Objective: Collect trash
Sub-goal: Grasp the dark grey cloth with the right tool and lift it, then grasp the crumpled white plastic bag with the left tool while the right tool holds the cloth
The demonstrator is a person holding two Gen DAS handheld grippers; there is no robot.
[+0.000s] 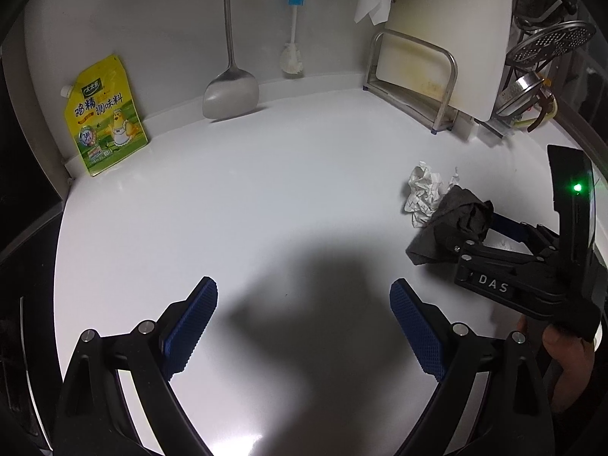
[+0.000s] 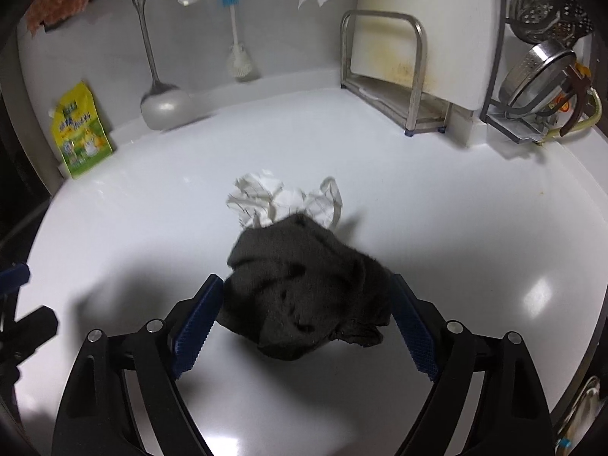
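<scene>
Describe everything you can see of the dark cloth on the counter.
The dark cloth is charcoal grey, soft and fuzzy, bunched into a rumpled lump with folds. It sits between the fingers of the right gripper, whose blue pads press its sides. Its far edge overlaps crumpled white paper on the white counter.

The left tool [image 1: 304, 326] was held wide open. The right tool [image 2: 306, 323] squeezed something between its fingers.

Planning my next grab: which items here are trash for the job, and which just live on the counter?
Job: dark cloth between right gripper pads; crumpled paper behind it.

Lying about: seasoning pouch, spatula, bottle brush, cutting board.
</scene>
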